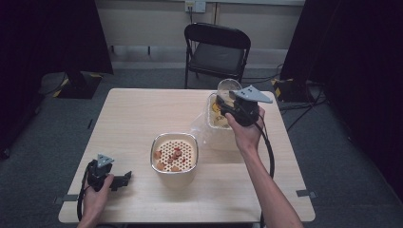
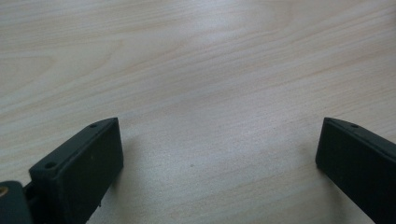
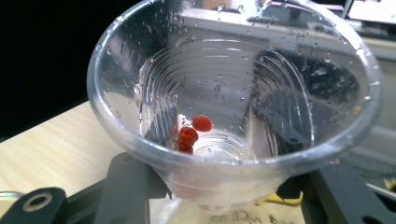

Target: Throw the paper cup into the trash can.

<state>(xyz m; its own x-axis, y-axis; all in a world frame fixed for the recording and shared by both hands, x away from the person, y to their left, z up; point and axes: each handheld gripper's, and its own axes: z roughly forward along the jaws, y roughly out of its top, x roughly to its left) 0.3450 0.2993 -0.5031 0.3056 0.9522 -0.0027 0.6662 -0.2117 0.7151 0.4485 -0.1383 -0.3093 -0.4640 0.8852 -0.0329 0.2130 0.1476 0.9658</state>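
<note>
- The left gripper (image 1: pixel 124 179) rests on the near left part of the desk (image 1: pixel 133 114), its jaws spread wide with nothing but bare wood between them; it lies well apart from all the containers.
- A metal-rimmed bowl (image 1: pixel 174 154) with a perforated cream insert stands near the middle of the desk, to the right of the left gripper. A handful of small red pieces (image 1: pixel 170 156) lie on the insert.
- The right gripper (image 1: pixel 227 100) is held up over the far right part of the desk, closed around the lower part of a clear plastic cup (image 3: pixel 233 107).
- The cup is wet inside, tipped with its mouth facing the gripper's own camera, and a few red pieces (image 3: pixel 190 133) cling near its bottom.
- Below the cup sits a clear container (image 1: pixel 219 122) on crinkled plastic film, with yellowish contents I cannot identify.
- The bowl lies to the near left of the cup, and the right hand (image 1: pixel 247 130) is the nearer one to it. Getting the last pieces out into the bowl would likely mean carrying the cup that way and tipping its mouth down.
</note>
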